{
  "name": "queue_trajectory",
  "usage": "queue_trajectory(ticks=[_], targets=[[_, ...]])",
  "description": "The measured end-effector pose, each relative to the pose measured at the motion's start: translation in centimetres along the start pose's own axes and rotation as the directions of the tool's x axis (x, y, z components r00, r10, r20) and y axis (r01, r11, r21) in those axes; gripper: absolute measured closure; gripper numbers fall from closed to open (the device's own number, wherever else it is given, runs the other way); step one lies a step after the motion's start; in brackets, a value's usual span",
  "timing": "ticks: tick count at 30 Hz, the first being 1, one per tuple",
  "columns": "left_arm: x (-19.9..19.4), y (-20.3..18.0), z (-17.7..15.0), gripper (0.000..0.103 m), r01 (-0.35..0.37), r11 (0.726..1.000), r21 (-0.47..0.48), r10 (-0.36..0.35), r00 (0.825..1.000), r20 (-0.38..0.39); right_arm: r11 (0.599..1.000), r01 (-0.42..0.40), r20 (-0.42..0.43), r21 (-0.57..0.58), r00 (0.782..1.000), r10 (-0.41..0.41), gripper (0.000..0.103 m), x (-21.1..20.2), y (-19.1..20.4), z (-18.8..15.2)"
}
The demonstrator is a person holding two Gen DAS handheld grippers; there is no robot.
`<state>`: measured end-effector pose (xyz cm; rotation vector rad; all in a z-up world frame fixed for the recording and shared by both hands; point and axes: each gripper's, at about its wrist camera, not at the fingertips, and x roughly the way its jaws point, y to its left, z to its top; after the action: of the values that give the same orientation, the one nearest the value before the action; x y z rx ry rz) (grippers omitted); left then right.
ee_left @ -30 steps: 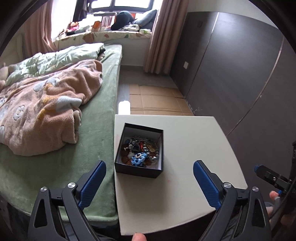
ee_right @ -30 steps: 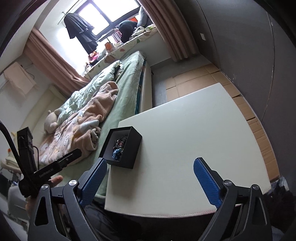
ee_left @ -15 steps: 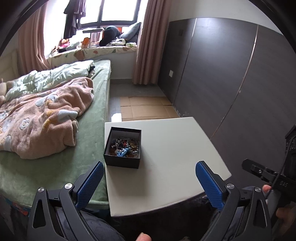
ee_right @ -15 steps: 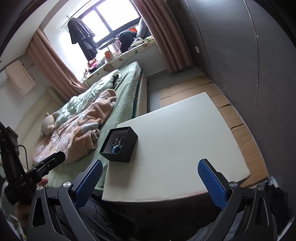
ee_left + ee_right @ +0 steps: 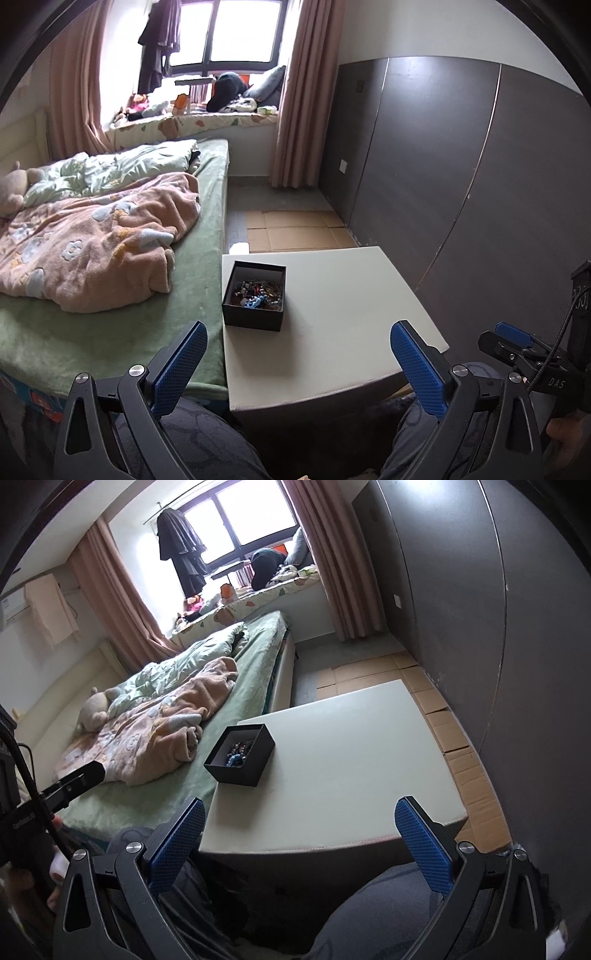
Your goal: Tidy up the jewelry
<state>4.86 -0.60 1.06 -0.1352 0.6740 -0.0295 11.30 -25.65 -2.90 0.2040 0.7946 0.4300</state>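
Note:
A black open box [image 5: 255, 295] holding a heap of mixed jewelry [image 5: 256, 291] stands near the left edge of a white table [image 5: 343, 306]. It also shows in the right wrist view [image 5: 240, 755], with the jewelry [image 5: 238, 753] inside. My left gripper [image 5: 299, 358] is open and empty, held back from the table's near edge, above my lap. My right gripper [image 5: 301, 836] is open and empty, also back from the near edge. The right gripper shows at the right of the left wrist view [image 5: 517, 343].
A bed with a green sheet [image 5: 110, 332] and a pink blanket [image 5: 92, 243] adjoins the table's left side. A dark panelled wall [image 5: 461, 184] runs on the right. Cardboard sheets [image 5: 295, 229] lie on the floor beyond the table. My knees are under the grippers.
Both grippers have pulled back and risen away from the table, so the box looks smaller and farther. Both stay open and empty.

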Motion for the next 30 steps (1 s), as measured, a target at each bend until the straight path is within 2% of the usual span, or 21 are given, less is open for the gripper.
queue_trajectory(ticks=[6, 15, 30], targets=[[-0.7, -0.4, -0.4, 0.003, 0.01, 1.0, 0.03, -0.01, 1.0, -0.005, 1.0, -0.014, 0.011, -0.004, 1.0, 0.014, 0.0, -0.6, 0.4, -0.3], [-1.7, -1.0, -1.1, 0.003, 0.022, 0.999, 0.036, -0.022, 1.0, 0.006, 0.999, -0.028, 0.052, -0.035, 0.998, 0.03, 0.0, -2.6, 1.4, -0.5], [-2.5, -1.6, -1.6, 0.003, 0.028, 0.999, 0.047, -0.029, 0.999, 0.015, 0.999, -0.038, 0.081, -0.028, 0.996, 0.041, 0.0, -3.6, 1.4, -0.8]])
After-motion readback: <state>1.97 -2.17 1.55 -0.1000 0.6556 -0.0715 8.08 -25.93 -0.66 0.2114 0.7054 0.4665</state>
